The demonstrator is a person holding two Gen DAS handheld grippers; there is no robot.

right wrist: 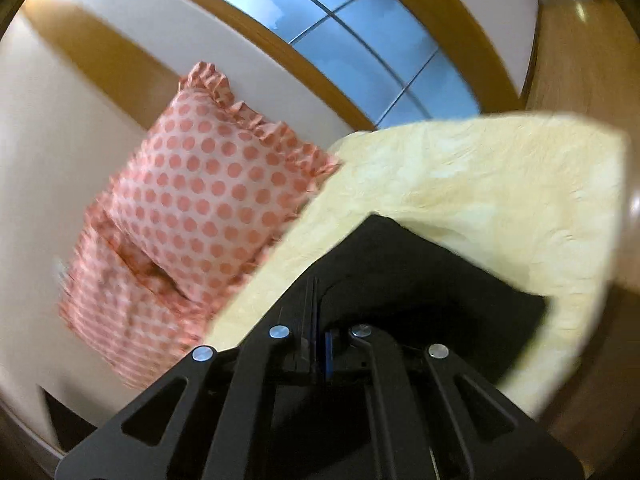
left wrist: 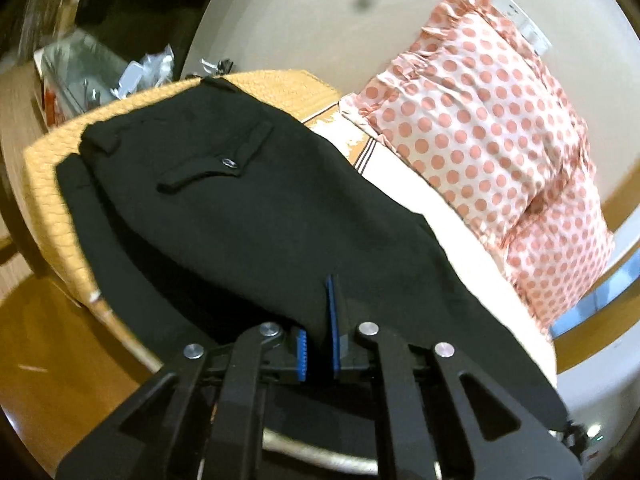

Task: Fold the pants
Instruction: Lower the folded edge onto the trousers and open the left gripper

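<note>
Black pants (left wrist: 240,208) lie on the bed, with the waistband and a buttoned back pocket (left wrist: 218,166) at the far end. My left gripper (left wrist: 320,320) is shut on the near edge of the pants; black cloth runs between its blue pads (left wrist: 331,320). In the right wrist view, my right gripper (right wrist: 318,320) is shut on another part of the black pants (right wrist: 420,280), which hang over the pale yellow bedspread (right wrist: 480,184). Most of the cloth between the two grippers is hidden.
A pink polka-dot pillow (left wrist: 488,120) leans on the wall at the head of the bed; it also shows in the right wrist view (right wrist: 208,196). An orange woven cover (left wrist: 276,84) lies under the pants. Clutter (left wrist: 100,76) sits beyond the bed. A window (right wrist: 352,28) is above.
</note>
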